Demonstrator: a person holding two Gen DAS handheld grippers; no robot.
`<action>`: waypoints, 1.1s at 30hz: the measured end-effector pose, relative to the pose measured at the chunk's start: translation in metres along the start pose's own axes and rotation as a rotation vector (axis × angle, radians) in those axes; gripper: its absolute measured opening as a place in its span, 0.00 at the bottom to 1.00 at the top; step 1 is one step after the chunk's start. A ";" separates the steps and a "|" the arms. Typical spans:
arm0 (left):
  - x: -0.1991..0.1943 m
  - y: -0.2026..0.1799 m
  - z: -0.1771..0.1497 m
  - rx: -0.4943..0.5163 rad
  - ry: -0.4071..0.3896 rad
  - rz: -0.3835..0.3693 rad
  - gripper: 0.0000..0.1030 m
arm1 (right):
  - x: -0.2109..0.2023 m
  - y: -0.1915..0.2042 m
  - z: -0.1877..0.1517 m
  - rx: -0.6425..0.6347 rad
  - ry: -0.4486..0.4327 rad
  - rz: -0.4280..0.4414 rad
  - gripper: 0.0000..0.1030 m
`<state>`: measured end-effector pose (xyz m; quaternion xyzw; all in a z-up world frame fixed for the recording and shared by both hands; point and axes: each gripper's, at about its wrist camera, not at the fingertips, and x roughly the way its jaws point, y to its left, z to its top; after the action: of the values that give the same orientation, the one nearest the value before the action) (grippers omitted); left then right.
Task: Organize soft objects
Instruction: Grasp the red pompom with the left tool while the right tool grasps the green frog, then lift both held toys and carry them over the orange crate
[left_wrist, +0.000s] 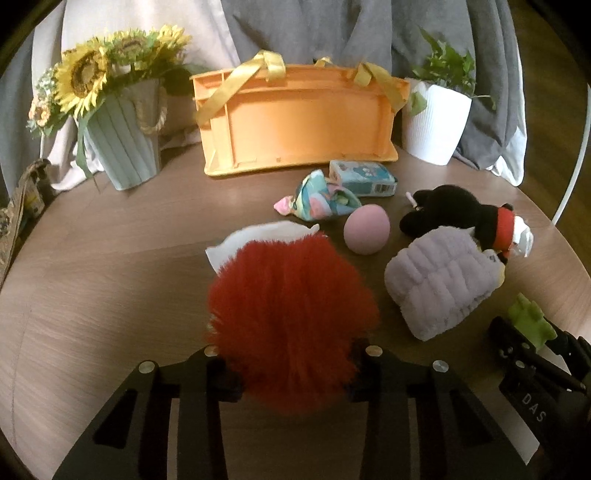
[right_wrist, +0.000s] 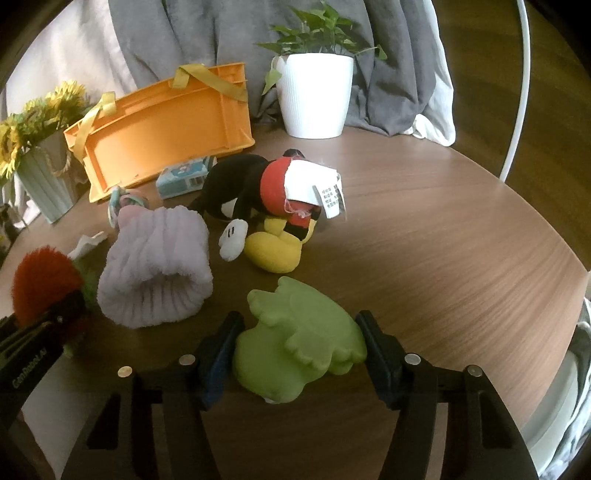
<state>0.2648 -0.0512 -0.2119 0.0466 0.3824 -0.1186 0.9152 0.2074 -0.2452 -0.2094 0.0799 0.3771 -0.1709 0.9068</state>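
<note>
My left gripper (left_wrist: 291, 373) is shut on a fluffy red pompom toy (left_wrist: 291, 314), held near the table; it also shows in the right wrist view (right_wrist: 44, 277). My right gripper (right_wrist: 299, 347) is shut on a soft green toy (right_wrist: 295, 336), seen small in the left wrist view (left_wrist: 530, 321). On the table lie a lilac fuzzy band (left_wrist: 439, 280) (right_wrist: 159, 266), a black mouse plush (left_wrist: 465, 218) (right_wrist: 269, 192), a pink ball (left_wrist: 366, 229), a patterned cloth pouch (left_wrist: 321, 199) and a tissue pack (left_wrist: 364, 177). An orange basket (left_wrist: 299, 118) (right_wrist: 162, 125) with yellow ribbon handles lies tipped on its side at the back.
A sunflower pot (left_wrist: 118, 122) stands back left and a white plant pot (left_wrist: 436, 118) (right_wrist: 314, 96) back right. Grey and beige cloth hangs behind. A white paper piece (left_wrist: 258, 236) lies behind the pompom. The round wooden table's edge (right_wrist: 517, 206) curves at right.
</note>
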 end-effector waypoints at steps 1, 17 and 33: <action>-0.003 0.000 0.000 0.004 -0.006 -0.002 0.35 | -0.003 0.000 0.000 -0.003 -0.005 -0.001 0.61; -0.075 0.012 0.018 0.024 -0.123 -0.089 0.34 | -0.070 0.015 0.017 -0.034 -0.092 0.040 0.61; -0.112 0.046 0.052 0.030 -0.184 -0.131 0.34 | -0.123 0.054 0.051 -0.051 -0.220 0.074 0.61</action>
<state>0.2357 0.0040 -0.0963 0.0242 0.2972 -0.1877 0.9359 0.1801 -0.1788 -0.0848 0.0513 0.2763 -0.1356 0.9501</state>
